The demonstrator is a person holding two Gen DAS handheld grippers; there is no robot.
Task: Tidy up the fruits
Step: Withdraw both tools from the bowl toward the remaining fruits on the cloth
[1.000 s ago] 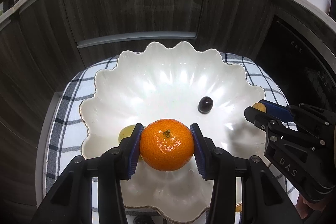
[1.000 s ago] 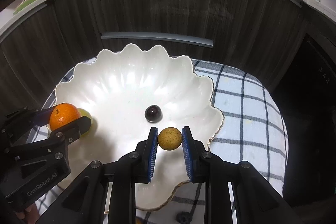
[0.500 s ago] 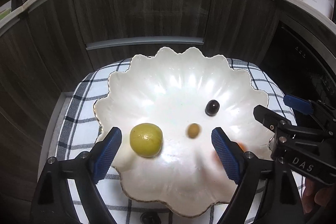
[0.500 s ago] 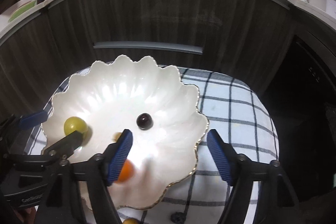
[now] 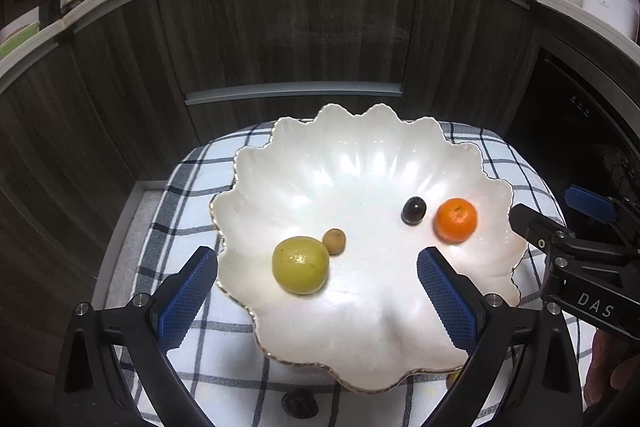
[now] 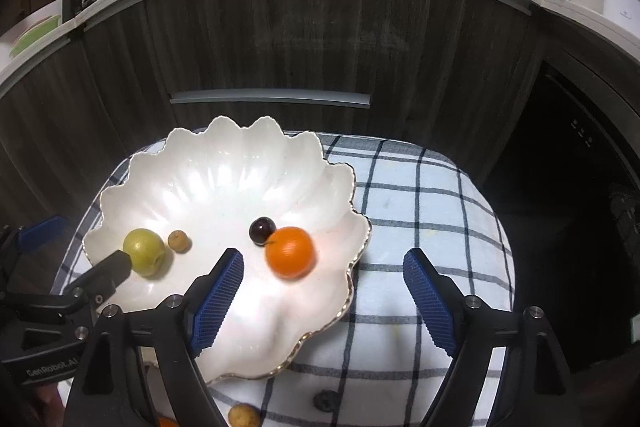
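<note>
Checked cloth (image 6: 420,195) in blue and white covers the padded surface that carries everything, and your white scalloped bowl (image 5: 360,155) sits toward its left and far side, with the right half of the cloth bare. That bowl is glazed, gilt at the rim and likely brittle, so keep your fingers off its thin edge. Your left gripper (image 5: 318,289) hangs over the near side of the bowl and its fingers are spreading apart with nothing pressed between them; your right gripper (image 6: 322,301) straddles the bowl's right rim, its fingers also widening and gripping nothing. Inside the bowl, the yellow-green fruit (image 5: 300,265) lies near the left edge, firm-looking and smooth, so take it across its widest part. The orange mandarin (image 5: 457,219) rests toward the right rim, looks slightly blurred and may be rolling; its skin should give a little, so squeeze gently across its middle. Just beside it, seemingly touching in the right wrist view, is the dark grape (image 5: 414,210), slick and easily crushed, which wants the lightest pinch. The small tan fruit (image 5: 334,241) lies against the yellow-green one, light and probably thin-shelled. Outside the bowl, at the near edge of the cloth, another tan fruit (image 6: 243,415) and a small dark object (image 6: 326,401) await you; what that dark object is cannot be told.
</note>
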